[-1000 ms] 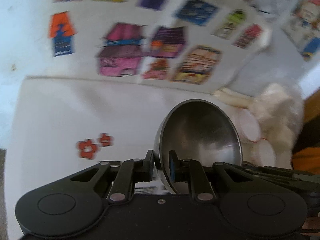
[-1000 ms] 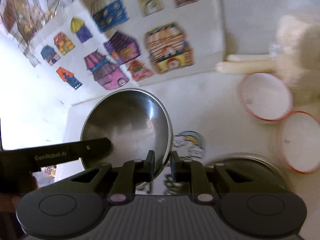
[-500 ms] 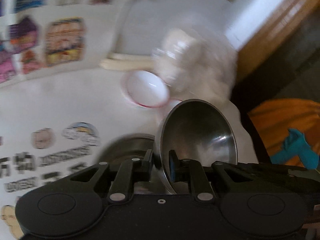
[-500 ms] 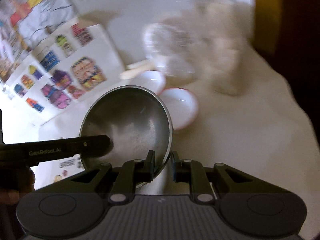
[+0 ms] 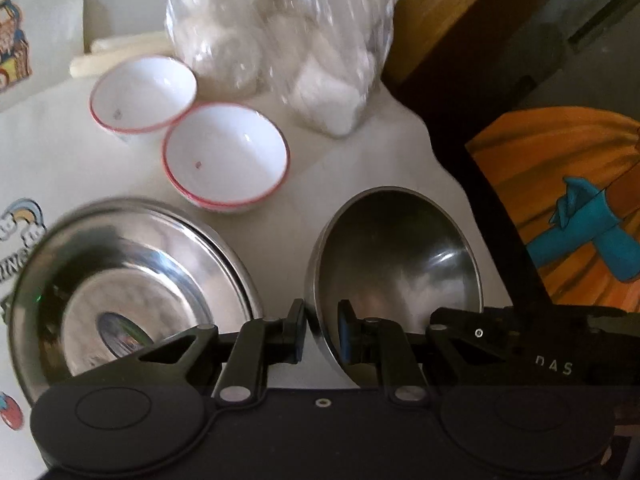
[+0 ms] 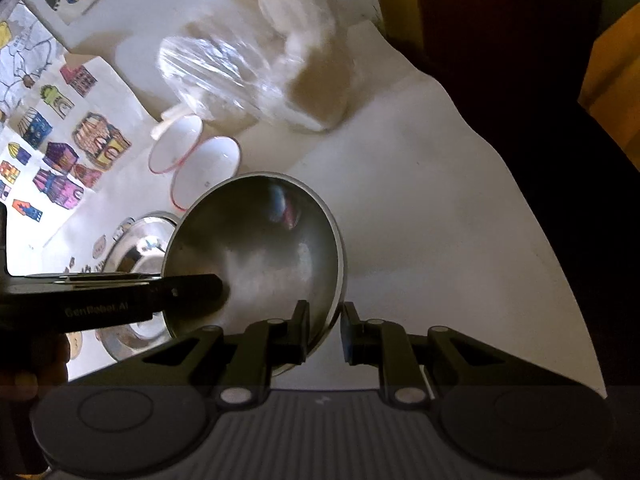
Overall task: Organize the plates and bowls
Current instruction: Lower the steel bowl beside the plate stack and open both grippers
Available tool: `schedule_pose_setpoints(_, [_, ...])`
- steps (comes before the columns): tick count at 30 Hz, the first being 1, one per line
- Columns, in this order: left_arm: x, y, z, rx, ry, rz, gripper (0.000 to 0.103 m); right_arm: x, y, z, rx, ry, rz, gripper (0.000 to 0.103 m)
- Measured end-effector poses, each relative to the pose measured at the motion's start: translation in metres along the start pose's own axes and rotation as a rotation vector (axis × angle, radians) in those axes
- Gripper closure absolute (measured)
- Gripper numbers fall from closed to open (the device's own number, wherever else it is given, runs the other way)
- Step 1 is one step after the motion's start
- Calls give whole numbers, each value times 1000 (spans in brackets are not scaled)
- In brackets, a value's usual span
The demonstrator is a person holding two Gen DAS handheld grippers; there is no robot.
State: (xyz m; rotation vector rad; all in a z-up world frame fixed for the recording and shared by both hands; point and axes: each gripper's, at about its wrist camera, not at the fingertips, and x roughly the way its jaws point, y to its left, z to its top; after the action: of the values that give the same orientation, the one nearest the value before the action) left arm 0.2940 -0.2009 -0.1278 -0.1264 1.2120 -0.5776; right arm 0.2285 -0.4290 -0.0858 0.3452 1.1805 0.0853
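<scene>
Both grippers grip one steel bowl by its rim, held tilted above the white table. My left gripper (image 5: 322, 330) is shut on the steel bowl (image 5: 400, 264) at its left rim. My right gripper (image 6: 325, 330) is shut on the same steel bowl (image 6: 260, 256) at its right rim. The other gripper's finger crosses the bowl's left side in the right wrist view. A steel plate (image 5: 132, 280) lies on the table to the left, also in the right wrist view (image 6: 136, 248). Two white bowls with red rims, the far one (image 5: 142, 94) and the near one (image 5: 226, 160), stand behind it.
A clear plastic bag of white items (image 5: 288, 36) lies behind the white bowls. A cream stick-like object (image 5: 116, 54) lies at the back left. Colourful house drawings (image 6: 60, 152) cover the wall side. The table edge (image 6: 520, 200) drops off at the right, by a wooden surface (image 5: 460, 12).
Both grippers have swung the steel bowl rightwards, from the drawings to the table's right part beside the steel plate. Both stay shut on the rim.
</scene>
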Motion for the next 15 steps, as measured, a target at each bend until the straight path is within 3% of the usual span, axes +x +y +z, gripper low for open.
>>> schedule_pose_setpoints(15, [14, -3, -6, -78, 43, 73, 85, 23, -3, 16, -137, 98, 23, 84])
